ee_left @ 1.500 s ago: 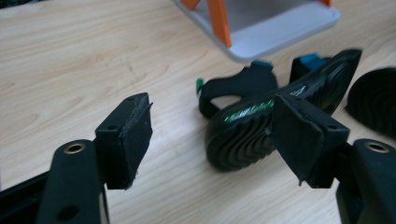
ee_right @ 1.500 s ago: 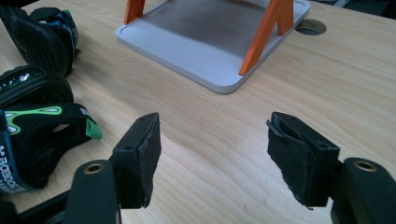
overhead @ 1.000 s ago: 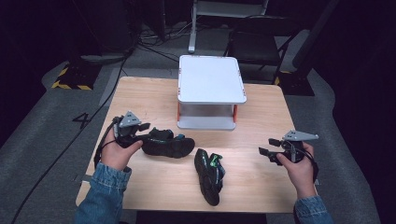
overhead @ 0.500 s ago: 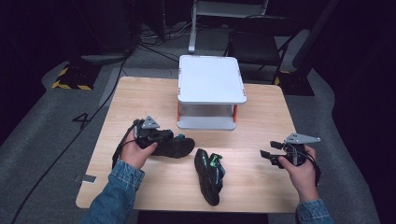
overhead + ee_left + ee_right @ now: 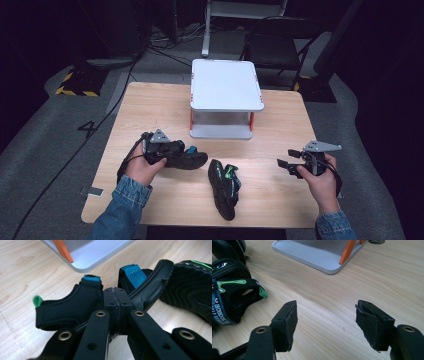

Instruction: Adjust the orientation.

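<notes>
Two black climbing shoes lie on the wooden table (image 5: 150,105). The left shoe (image 5: 189,159) has blue pull tabs, and my left gripper (image 5: 167,150) is shut on its heel end. In the left gripper view the gripper (image 5: 115,298) stands with jaws pressed together at the collar of this shoe (image 5: 67,305), between its two blue tabs. The second shoe (image 5: 222,187), with green trim, rests at the front centre. My right gripper (image 5: 282,164) hovers open at the right, its jaws (image 5: 325,315) wide apart over bare wood, with that shoe (image 5: 232,297) well to their left.
A white two-level stand (image 5: 225,85) with orange posts sits at the table's back centre, and its base (image 5: 322,255) lies ahead of the right gripper. A chair and cables are on the floor beyond the table.
My left gripper has moved right along the table onto the left shoe's heel and shut on it. The right gripper has drifted slightly toward the front edge, still open.
</notes>
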`<act>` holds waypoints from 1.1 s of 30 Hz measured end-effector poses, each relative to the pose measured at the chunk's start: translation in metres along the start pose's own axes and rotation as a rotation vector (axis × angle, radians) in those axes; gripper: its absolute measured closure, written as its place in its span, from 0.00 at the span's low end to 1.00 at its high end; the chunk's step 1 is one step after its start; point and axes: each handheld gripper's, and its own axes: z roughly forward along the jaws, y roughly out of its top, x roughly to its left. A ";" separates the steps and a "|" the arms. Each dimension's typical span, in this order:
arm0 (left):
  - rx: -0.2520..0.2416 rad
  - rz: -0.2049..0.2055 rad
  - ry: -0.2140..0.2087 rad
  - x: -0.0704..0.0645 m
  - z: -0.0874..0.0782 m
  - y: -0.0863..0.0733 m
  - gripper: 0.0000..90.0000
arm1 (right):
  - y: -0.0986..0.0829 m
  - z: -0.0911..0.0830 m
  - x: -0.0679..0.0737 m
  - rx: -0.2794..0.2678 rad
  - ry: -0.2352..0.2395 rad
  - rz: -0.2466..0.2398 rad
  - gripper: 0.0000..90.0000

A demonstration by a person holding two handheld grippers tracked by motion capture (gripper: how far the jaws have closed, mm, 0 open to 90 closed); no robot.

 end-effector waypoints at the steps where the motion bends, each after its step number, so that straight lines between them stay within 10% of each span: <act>1: 0.000 0.000 0.000 0.000 0.000 0.000 0.99 | 0.000 0.000 0.000 0.000 0.000 0.000 0.39; 20: 0.189 -0.057 -0.192 -0.024 -0.017 -0.031 0.90 | 0.020 0.019 0.004 -0.007 0.056 -0.029 0.38; 24: 0.261 -0.005 -0.236 -0.030 -0.014 -0.041 0.89 | 0.021 0.023 0.005 -0.001 0.067 -0.032 0.38; 33: 0.235 0.053 -0.305 -0.038 -0.028 -0.035 0.76 | 0.023 0.022 0.006 -0.011 0.084 -0.028 0.37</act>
